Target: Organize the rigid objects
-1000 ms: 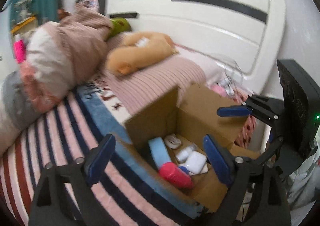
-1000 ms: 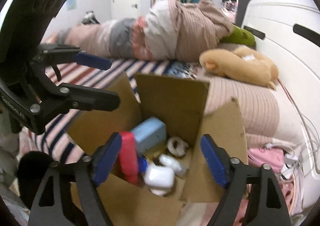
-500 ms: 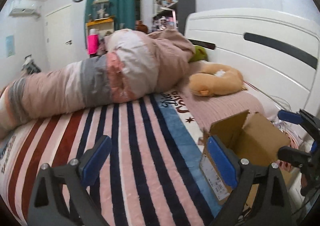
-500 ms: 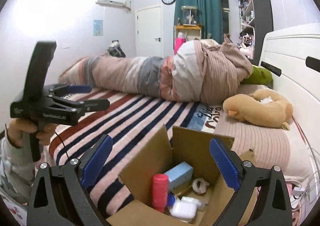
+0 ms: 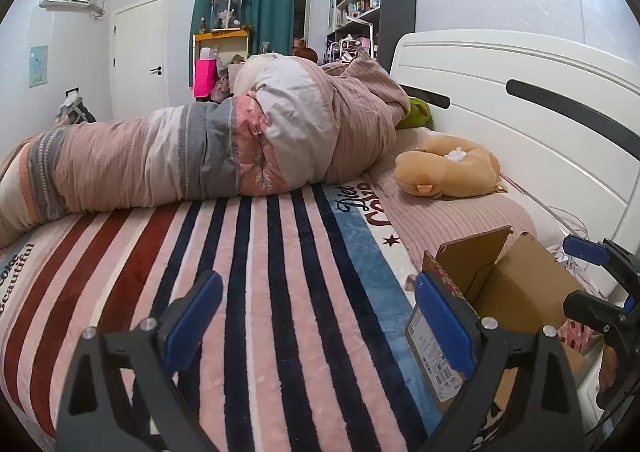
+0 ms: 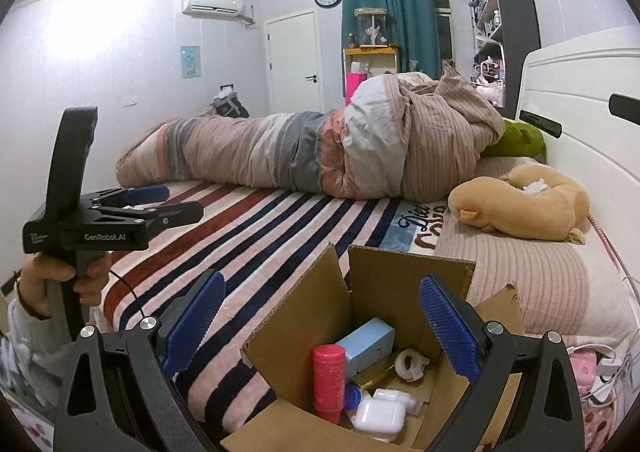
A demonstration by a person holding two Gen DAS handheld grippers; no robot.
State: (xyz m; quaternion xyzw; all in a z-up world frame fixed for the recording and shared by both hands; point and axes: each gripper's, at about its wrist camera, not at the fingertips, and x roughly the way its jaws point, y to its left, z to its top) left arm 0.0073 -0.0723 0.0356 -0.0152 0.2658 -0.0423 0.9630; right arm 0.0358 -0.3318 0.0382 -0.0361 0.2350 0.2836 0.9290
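Both grippers, left [image 5: 318, 326] and right [image 6: 320, 326], have lifted away, jaws apart and empty, red cylinder [image 6: 329, 382] upright in the cardboard box [image 6: 384, 276].

Open cardboard box [image 6: 376, 292] sits on the striped bed with its flaps up, and all the stuff is piled inside. A red cylinder [image 6: 329, 382] stands upright near the front-left, touching a light blue box [image 6: 366, 340] tilted behind it. A white earbud case [image 6: 379, 416] lies at the front, a small white bottle [image 6: 394, 396] on its side just behind, and a white tape roll [image 6: 410, 363] toward the back-right.
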